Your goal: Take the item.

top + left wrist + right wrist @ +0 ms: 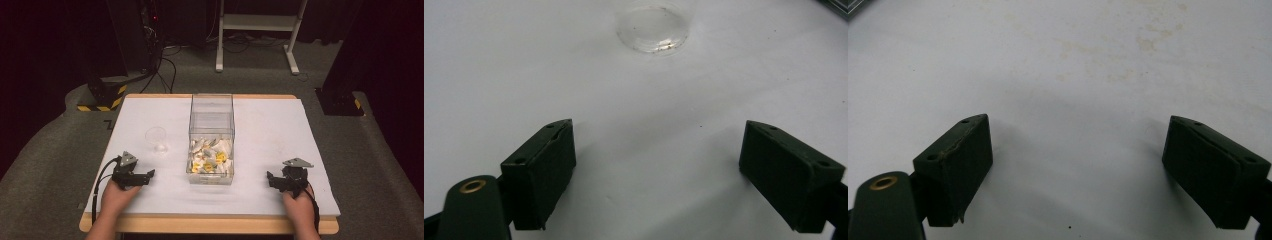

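Note:
A clear plastic box stands in the middle of the white table, holding several small white and yellow pieces. A small clear cup stands upright to its left, and its round base shows far ahead in the left gripper view. My left gripper rests on the table near the front left, open, with nothing between its jaws. My right gripper rests near the front right, open over bare table.
Beyond the table's far edge lie dark floor, cables, a white frame stand and yellow-black striped bases. Faint stains mark the table surface ahead of the right gripper.

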`<state>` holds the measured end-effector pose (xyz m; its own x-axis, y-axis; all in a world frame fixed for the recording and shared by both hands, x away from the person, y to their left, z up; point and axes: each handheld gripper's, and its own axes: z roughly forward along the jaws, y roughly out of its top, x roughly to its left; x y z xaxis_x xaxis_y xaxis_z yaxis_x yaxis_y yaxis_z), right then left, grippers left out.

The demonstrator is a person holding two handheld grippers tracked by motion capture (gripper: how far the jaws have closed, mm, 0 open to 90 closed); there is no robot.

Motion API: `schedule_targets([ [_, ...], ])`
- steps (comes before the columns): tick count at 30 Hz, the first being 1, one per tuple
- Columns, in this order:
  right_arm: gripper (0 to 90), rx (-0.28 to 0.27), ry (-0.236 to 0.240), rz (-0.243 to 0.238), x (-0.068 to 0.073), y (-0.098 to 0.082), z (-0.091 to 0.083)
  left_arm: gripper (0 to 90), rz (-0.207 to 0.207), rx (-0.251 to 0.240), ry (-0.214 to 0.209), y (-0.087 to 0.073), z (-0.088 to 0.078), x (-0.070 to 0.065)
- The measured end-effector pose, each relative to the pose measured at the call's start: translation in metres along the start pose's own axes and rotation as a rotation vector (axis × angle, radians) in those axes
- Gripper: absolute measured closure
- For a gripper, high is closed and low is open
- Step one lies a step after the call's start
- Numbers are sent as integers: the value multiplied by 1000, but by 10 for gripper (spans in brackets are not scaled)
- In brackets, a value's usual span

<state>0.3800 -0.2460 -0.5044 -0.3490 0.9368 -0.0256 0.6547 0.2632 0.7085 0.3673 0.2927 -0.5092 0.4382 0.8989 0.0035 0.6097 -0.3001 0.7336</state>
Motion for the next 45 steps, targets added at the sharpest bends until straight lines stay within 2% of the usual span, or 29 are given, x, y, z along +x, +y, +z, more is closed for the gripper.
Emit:
schedule_targets([
  [28,127,-2,-3,-1,0,0,0,157,-1,3,5,1,-1,-2],
  [30,127,-2,-2,-1,0,0,0,157,10,-1,7,1,-3,-3],
  [45,127,-2,-2,0,0,0,0,173,-3,-52,-19,4,-15,-11],
])
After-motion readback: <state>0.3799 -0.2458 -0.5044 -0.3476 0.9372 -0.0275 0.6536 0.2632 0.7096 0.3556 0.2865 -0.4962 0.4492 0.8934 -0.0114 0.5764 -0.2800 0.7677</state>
